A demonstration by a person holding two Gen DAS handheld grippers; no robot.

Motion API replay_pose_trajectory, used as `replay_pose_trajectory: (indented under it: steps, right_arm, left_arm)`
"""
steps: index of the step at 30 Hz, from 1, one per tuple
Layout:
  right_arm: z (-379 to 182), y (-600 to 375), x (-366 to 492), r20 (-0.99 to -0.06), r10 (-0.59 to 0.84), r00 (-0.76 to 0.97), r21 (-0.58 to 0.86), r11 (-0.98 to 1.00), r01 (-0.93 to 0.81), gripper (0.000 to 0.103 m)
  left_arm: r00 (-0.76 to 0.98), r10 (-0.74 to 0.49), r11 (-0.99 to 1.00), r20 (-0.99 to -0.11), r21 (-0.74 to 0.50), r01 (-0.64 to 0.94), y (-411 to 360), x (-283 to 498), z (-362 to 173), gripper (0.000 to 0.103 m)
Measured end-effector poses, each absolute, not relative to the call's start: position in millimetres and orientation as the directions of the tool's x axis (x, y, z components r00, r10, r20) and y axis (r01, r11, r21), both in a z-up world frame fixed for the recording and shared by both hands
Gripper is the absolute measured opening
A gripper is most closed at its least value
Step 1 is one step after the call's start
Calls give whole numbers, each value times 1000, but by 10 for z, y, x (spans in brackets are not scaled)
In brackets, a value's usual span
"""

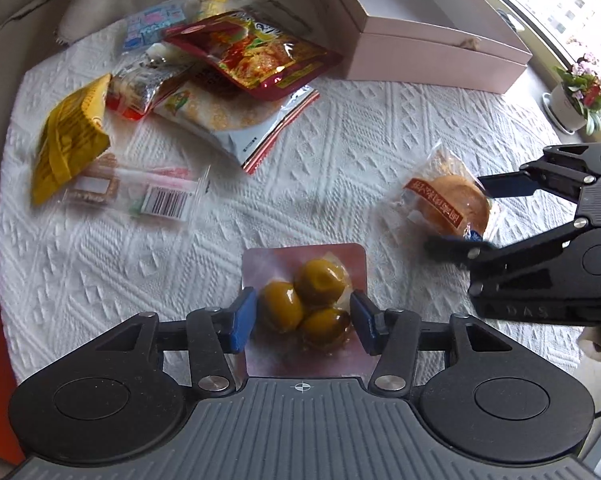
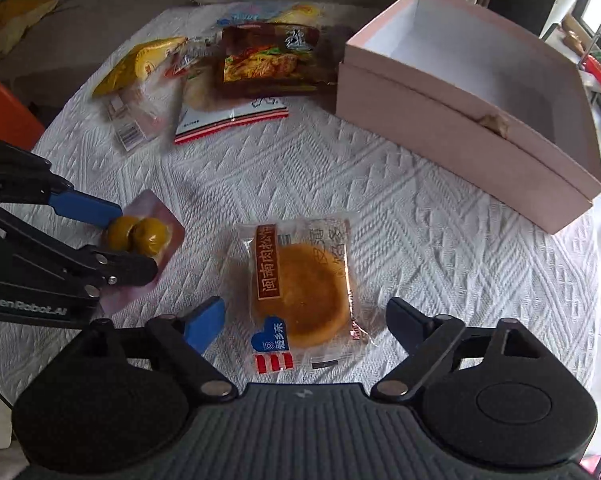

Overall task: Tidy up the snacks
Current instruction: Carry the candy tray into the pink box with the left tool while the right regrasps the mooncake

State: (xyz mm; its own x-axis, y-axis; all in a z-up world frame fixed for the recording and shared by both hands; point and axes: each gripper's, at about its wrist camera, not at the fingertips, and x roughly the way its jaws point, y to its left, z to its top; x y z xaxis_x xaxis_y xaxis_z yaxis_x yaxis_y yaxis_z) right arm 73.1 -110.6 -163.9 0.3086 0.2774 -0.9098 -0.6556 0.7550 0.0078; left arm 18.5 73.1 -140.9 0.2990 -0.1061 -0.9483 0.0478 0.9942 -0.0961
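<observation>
**Snacks under both grippers, box waiting empty**

Eggs first: my left gripper (image 1: 303, 320) points steeply down over the vacuum pack of braised eggs (image 1: 306, 300), its blue pads on either side of the three brown eggs with a sliver of gap showing each way, so I read it as parted and not yet pressing. That pack lies flat on the white textured cloth (image 1: 340, 152), nearest me. I expect it to be dense for its size and slick, the film tight over firm, rounded lumps; pads set on the curves could slide off. Taking it across the widest part of the cluster, or by the flat pink margin, looks safer.

My right gripper (image 2: 306, 322) hangs over the wrapped round pastry (image 2: 304, 292), jaws standing wide of the wrapper on both sides, nothing held. The pastry sits just right of the eggs on the same cloth. I judge it light, crumbly and easily crushed, the clear wrapper loose and crinkly. A gentle hold across the cake itself, or a pinch on the sealed edge, should suit it.

The pink box (image 2: 460, 120) stands open and empty beyond, to the right; the remaining packets (image 1: 220, 64) lie heaped at the far left.
</observation>
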Motion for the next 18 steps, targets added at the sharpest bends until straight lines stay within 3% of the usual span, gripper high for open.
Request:
replay_pose_trajectory:
  steps: [2, 11, 18]
  right_arm:
    - [-1579, -1090, 705, -912, 270, 309, -10, 738, -675, 55]
    - [-1009, -1744, 543, -910, 248, 333, 33, 842, -538, 54]
    - [-687, -2150, 653, -893, 231, 386, 55, 908, -415, 54]
  left_arm:
    - [295, -111, 994, -949, -101, 48, 720, 166, -1388, 57]
    - [382, -211, 977, -899, -186, 102, 377, 465, -814, 56]
    - [556, -310, 950, -771, -274, 150, 147, 1609, -284, 57]
